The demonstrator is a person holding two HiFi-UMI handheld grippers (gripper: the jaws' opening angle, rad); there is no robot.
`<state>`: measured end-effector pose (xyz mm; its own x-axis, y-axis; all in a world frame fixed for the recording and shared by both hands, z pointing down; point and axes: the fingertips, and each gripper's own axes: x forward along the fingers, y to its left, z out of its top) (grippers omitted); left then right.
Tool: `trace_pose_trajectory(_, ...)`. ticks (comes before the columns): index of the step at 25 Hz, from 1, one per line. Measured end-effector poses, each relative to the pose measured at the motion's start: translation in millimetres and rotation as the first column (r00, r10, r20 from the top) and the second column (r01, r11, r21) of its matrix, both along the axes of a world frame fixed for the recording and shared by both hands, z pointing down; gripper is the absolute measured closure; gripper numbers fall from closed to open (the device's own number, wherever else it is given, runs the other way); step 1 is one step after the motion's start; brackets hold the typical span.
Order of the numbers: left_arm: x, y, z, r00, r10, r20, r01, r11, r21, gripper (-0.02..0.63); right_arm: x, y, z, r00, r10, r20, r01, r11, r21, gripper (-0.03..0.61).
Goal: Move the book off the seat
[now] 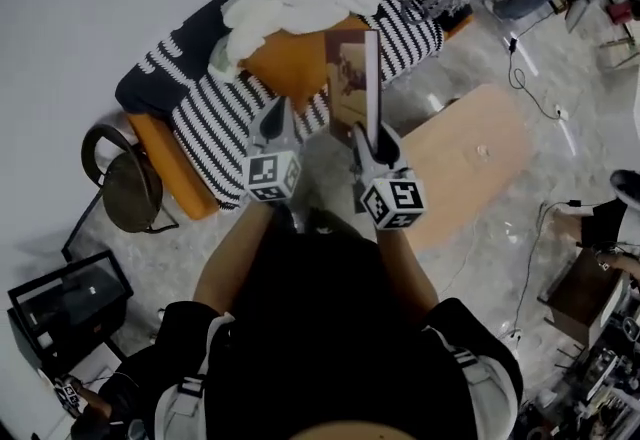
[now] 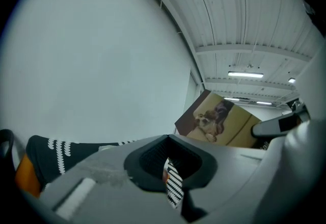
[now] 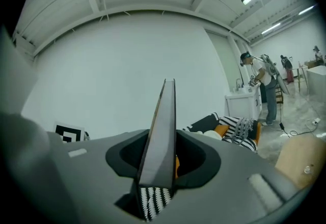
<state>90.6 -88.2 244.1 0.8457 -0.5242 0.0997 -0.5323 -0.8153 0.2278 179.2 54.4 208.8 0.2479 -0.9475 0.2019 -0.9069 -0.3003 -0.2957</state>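
Right hand-held gripper (image 1: pixel 368 140) is clamped on the lower edge of the book (image 1: pixel 350 78). I hold the book upright in the air, near side of the striped sofa (image 1: pixel 205 123), off the seat. Left hand-held gripper (image 1: pixel 272 126) is just beside it, jaws a slit apart, empty. Book looks thin, stiff, light. Cover probably slick and tall above the grip, so it may pivot; grip deep. Tabletop (image 1: pixel 470 153) is to the right.
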Motion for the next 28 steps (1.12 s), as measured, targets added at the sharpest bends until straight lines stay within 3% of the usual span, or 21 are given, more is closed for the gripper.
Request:
trace_pose_trajectory(6,23.5,5.8,-4.1,0.993,0.119,-0.018,-0.119,0.993,-0.004,0.609,6.1,13.4,-0.7,0.992,0.121,-0.015,-0.121,0.993,-0.008,0.422)
trace_pose_trajectory(11,55.3,11.1,-7.0,0.967,0.252,-0.027,-0.252,0.968,-0.007,0.609,17.1,24.5,-7.2,0.97,0.242,-0.016,-0.242,0.97,-0.003,0.422)
trace_pose_trajectory(14,74.1,18.9,-6.8,0.939,0.342,-0.038,-0.342,0.94,-0.007,0.609,16.9,36.0,-10.1,0.946,0.323,-0.036,-0.323,0.946,0.007,0.422)
trace_pose_trajectory(19,58.7,28.8,4.4,0.897,0.435,-0.076,-0.435,0.9,0.018,0.609,-17.8,46.8,-0.3,0.909,0.412,-0.062,-0.41,0.911,0.039,0.422)
trace_pose_trajectory(28,78.2,74.0,6.1,0.797,0.599,-0.073,-0.6,0.8,0.009,0.609,-28.8,89.1,-10.1,0.823,0.561,-0.089,-0.561,0.827,0.035,0.422)
